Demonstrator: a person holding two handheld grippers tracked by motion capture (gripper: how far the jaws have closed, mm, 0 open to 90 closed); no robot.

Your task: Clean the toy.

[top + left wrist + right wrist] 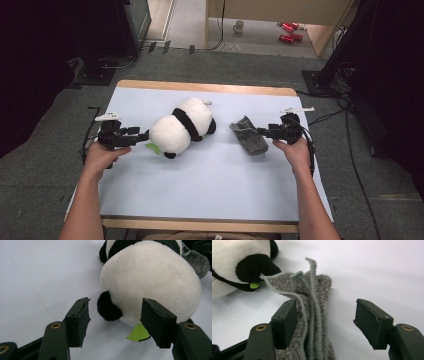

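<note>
- Panda plush (pixel 181 130) lies on its side near the middle of the worktop (pixel 210 185), which is covered in a pale sheet; a grey knitted cloth (pixel 249 135) lies just beside it, at 3 o'clock from the toy.
- Left hand-held gripper (pixel 141 135) sits at 9 o'clock of the plush, level with the worktop. In the left gripper view its jaws stand spread on either side of the toy's white rump (pixel 150 280), with a black limb (pixel 108 307) and a green leaf tag (pixel 138 333) between them; the pads do not press on the fur.
- Right hand-held gripper (pixel 261 131) comes in from 3 o'clock. Its jaws stand spread with the cloth (pixel 312 315) hanging between them; the fabric lies against one pad while the other pad stands well clear, so no pinch is made.
- Judgement: the step in hand looks like taking hold of both soft items.
- Recommended for the left side: advance until the pads bracket a firm fold of fur or the limb, not the tag, then close squarely.
- Recommended for the right side: centre the cloth's bunched edge between the pads before closing.
- Risk: a shallow bite on plush or loose knit is likely to slip on lifting.
</note>
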